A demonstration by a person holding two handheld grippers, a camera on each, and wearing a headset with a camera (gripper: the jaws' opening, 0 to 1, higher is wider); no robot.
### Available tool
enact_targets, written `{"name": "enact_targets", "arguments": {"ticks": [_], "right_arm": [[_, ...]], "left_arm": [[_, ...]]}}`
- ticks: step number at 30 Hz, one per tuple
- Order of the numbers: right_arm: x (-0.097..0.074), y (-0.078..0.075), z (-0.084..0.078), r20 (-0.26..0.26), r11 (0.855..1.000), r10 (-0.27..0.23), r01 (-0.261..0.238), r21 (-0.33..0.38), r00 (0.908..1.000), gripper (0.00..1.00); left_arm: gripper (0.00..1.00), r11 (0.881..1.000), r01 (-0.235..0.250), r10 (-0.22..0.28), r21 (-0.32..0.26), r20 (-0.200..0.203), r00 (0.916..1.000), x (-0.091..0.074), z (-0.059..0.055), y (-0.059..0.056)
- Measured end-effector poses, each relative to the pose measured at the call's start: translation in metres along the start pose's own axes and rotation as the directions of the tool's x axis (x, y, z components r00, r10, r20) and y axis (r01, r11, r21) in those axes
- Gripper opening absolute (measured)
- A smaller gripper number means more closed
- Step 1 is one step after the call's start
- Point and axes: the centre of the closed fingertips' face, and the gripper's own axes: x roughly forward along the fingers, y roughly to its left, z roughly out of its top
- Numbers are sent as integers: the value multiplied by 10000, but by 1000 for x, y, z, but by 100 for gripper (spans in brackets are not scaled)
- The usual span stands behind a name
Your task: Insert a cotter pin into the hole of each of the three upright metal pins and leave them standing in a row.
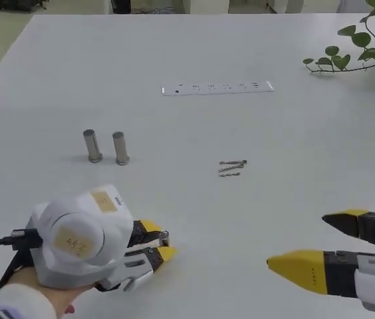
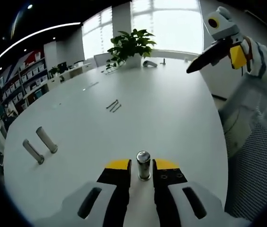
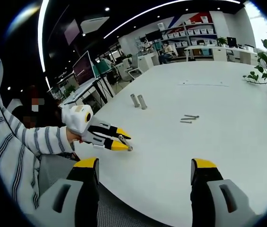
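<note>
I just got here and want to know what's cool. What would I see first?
The left claw, low on the left of the head view, is pinching a shiny metal pin between its yellow tips. Past it two more pins stand side by side on the white table, with little cotter pins lying to their right.

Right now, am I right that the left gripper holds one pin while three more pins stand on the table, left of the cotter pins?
Not quite: two pins stand on the table, not three, as the head view shows. The rest holds: the left gripper holds one pin, and the cotter pins lie to their right.
</note>
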Motion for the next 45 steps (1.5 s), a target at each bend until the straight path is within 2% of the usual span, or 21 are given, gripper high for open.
{"name": "enact_targets", "arguments": {"ticks": [1, 4, 6, 9, 11, 17, 20, 22, 24, 26, 27, 29, 33, 37, 42, 45], "right_arm": [[0, 0, 0, -4, 10000, 26, -26, 1, 10000, 77], [1, 1, 4, 122, 9999, 118, -118, 34, 9999, 77], [2, 2, 6, 151, 9998, 177, -177, 15, 9997, 77], [3, 1, 7, 110, 9997, 227, -226, -49, 9997, 77], [3, 0, 7, 127, 9997, 249, -248, -49, 9996, 77], [2, -3, 8, 84, 9996, 282, -282, -66, 9996, 76], [2, -4, 9, 82, 9994, 326, -326, -102, 9994, 76], [1, -4, 9, 66, 9994, 333, -332, -129, 9994, 76], [1, -5, 10, 66, 9993, 322, -321, -182, 9995, 76], [1, -5, 11, 102, 9993, 336, -334, -160, 9994, 76], [1, -5, 11, 101, 9992, 362, -360, -145, 9993, 76], [2, -6, 11, 73, 9992, 381, -380, -128, 9992, 76], [4, -9, 10, 0, 9991, 396, -396, -131, 9992, 76], [4, -10, 12, -30, 9989, 435, -435, -159, 9990, 76], [4, -14, 15, -108, 9987, 463, -465, -190, 9989, 75], [4, -17, 17, -154, 9987, 450, -454, -247, 9989, 75]], "left_arm": [[19, 9995, 73, -71, -294, 62, 10000, -1, 2, -1], [24, 9982, 144, -127, -579, 295, 9995, -7, 10, -1], [31, 9952, 225, -161, -951, 669, 9976, -12, 18, -3], [41, 9932, 471, -370, -1064, 947, 9948, -20, 25, -7], [51, 9916, 613, -492, -1135, 1064, 9931, -25, 28, -11], [71, 9874, 957, -806, -1257, 1200, 9895, -40, 32, -21], [73, 9819, 1138, -941, -1514, 1319, 9868, -49, 32, -25], [74, 9817, 1024, -824, -1605, 1263, 9886, -54, 30, -24], [73, 9846, 563, -421, -1653, 881, 9952, -59, 21, -18], [73, 9815, 293, -127, -1894, 880, 9960, -63, 18, -13], [74, 9734, 161, 79, -2283, 1038, 9946, -68, 17, -10], [77, 9627, 95, 213, -2704, 1108, 9936, -73, 15, -9], [83, 9497, -168, 515, -3128, 1028, 9934, -80, 8, -5], [88, 9378, -177, 575, -3467, 1046, 9929, -86, 3, -6], [99, 9347, 95, 215, -3554, 833, 9963, -89, -4, -14], [99, 9334, 122, 151, -3587, 733, 9972, -89, -8, -16]]}}
